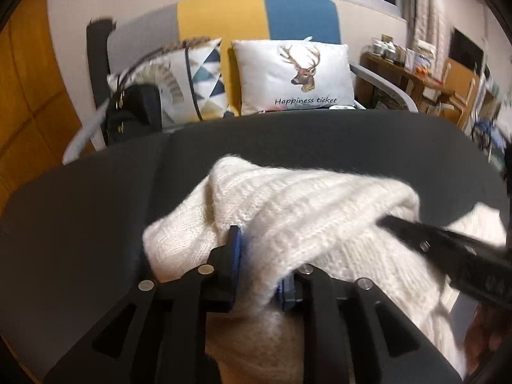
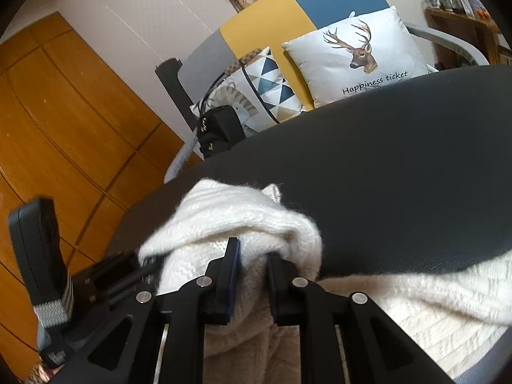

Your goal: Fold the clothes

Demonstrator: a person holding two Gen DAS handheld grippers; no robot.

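Left wrist view shows the left gripper (image 1: 260, 265) clamped on a bunched fold of a white knitted sweater (image 1: 307, 204), lifted over a dark table (image 1: 80, 211). Right beside it, the right gripper (image 2: 251, 275) pinches another ridge of the same knit. It looks soft, fluffy and light, likely stretchy and saggy; gripping thick edges or hems should hold better than loose middle cloth.

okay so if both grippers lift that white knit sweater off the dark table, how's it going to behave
The white knit sweater will probably sag: it already bunches between the left gripper and right gripper. Its fuzzy knit should grip, not slip. It looks light for its bulk.
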